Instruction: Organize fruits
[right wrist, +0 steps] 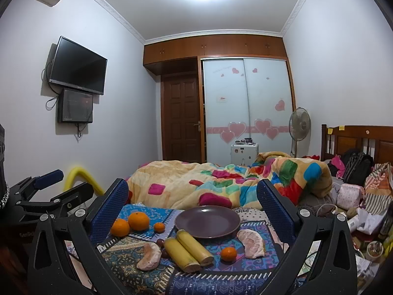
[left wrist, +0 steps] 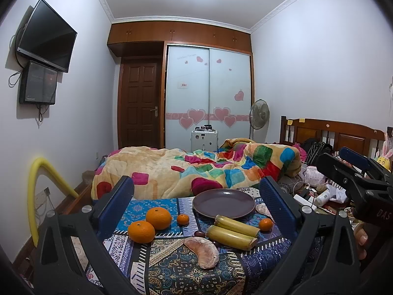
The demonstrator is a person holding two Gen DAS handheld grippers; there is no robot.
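Purple and glossy, the round ceramic plate [right wrist: 207, 222] sits at the far edge of the patterned blue patchwork cloth [left wrist: 172, 265], and it holds nothing at all. It is the only container I can see, so I judge it to be where the fruit should be gathered.

Everything to be organized lies loose on the cloth around it. Two large round oranges [left wrist: 149, 223] sit touching each other at the far left, with a small mandarin [left wrist: 183, 219] just to their right. Two pale yellow banana pieces with cut ends [right wrist: 188, 249] lie side by side just near of the plate, tips toward its rim. A second small mandarin [right wrist: 228, 253] rests to the right of them. One peeled pinkish pomelo segment [right wrist: 148, 257] lies near left, another peeled pomelo segment [right wrist: 251, 243] near right, close to the plate. A couple of small dark fruits [right wrist: 161, 243], too small to name surely, sit between the left segment and the bananas.

My left gripper [left wrist: 196, 196] hangs back from the cloth with its blue-padded jaws spread wide, holding nothing. My right gripper [right wrist: 191, 196] does the same, jaws wide, empty, facing the plate. I hold both spread like this, I think, so either can drop over a fruit; the bananas look the easiest first reach.

Beyond the cloth a colourful fleece blanket [left wrist: 196, 169] lies heaped on the bed.
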